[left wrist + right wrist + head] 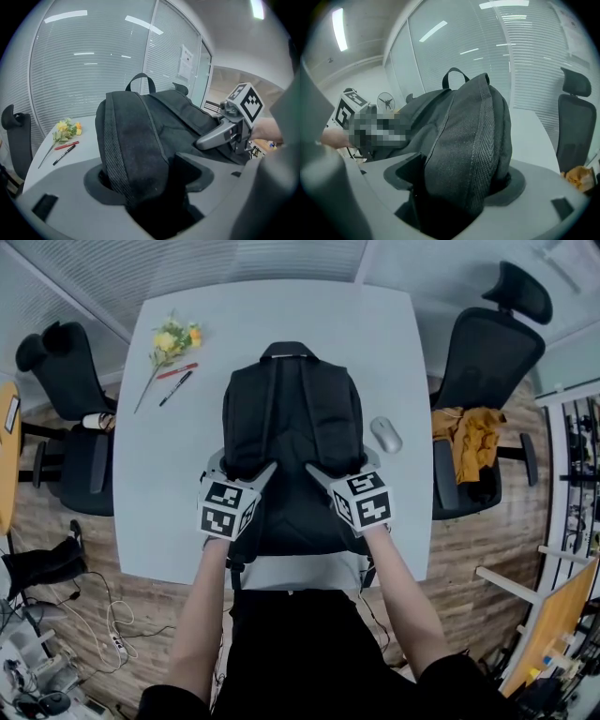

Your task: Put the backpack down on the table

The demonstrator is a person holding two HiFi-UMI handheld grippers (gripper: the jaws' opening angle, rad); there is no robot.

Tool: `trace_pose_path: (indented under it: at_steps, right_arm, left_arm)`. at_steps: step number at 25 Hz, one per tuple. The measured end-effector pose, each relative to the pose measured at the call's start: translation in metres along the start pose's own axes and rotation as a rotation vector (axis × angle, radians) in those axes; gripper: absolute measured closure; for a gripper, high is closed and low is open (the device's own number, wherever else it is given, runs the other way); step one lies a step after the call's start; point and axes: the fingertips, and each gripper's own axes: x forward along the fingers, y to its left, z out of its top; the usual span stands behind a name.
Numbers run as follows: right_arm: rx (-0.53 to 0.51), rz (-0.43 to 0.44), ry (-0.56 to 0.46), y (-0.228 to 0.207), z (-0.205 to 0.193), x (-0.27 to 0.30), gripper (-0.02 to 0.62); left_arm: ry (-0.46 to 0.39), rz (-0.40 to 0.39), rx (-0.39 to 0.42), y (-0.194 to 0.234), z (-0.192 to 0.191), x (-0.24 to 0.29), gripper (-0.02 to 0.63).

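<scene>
A black backpack (pixel 291 427) lies straps-up over the middle of the white table (pixel 178 484), its carry handle pointing to the far edge. I cannot tell whether its underside rests on the table. My left gripper (pixel 242 468) is shut on the bag's left padded edge, near its lower end. In the left gripper view that edge (pixel 140 140) fills the gap between the jaws of the left gripper (pixel 145 183). My right gripper (pixel 342 467) is shut on the right edge in the same way. The grey fabric (pixel 468 140) is wedged between the jaws of the right gripper (pixel 454 180).
A grey mouse (pixel 385 434) lies just right of the bag. Yellow flowers (pixel 169 338), a red pen (pixel 176 371) and a black pen (pixel 175 388) lie at the far left. Office chairs stand on the left (pixel 70 427) and right (pixel 483 371), the right one holding a yellow cloth (pixel 469 437).
</scene>
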Motion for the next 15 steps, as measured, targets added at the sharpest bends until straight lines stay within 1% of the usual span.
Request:
trace_pose_path:
  at_steps: [5, 10, 15]
  right_arm:
    - [0.032, 0.014, 0.037, -0.009, -0.001, 0.014, 0.178]
    - [0.065, 0.025, 0.092, -0.018, -0.002, 0.029, 0.178]
    - [0.088, 0.034, 0.136, -0.024, 0.000, 0.043, 0.174]
  left_arm:
    - [0.029, -0.016, -0.019, 0.008, -0.001, 0.014, 0.301]
    - [0.079, -0.032, -0.057, 0.018, -0.005, 0.029, 0.296]
    - [0.106, -0.031, -0.083, 0.029, -0.009, 0.041, 0.293]
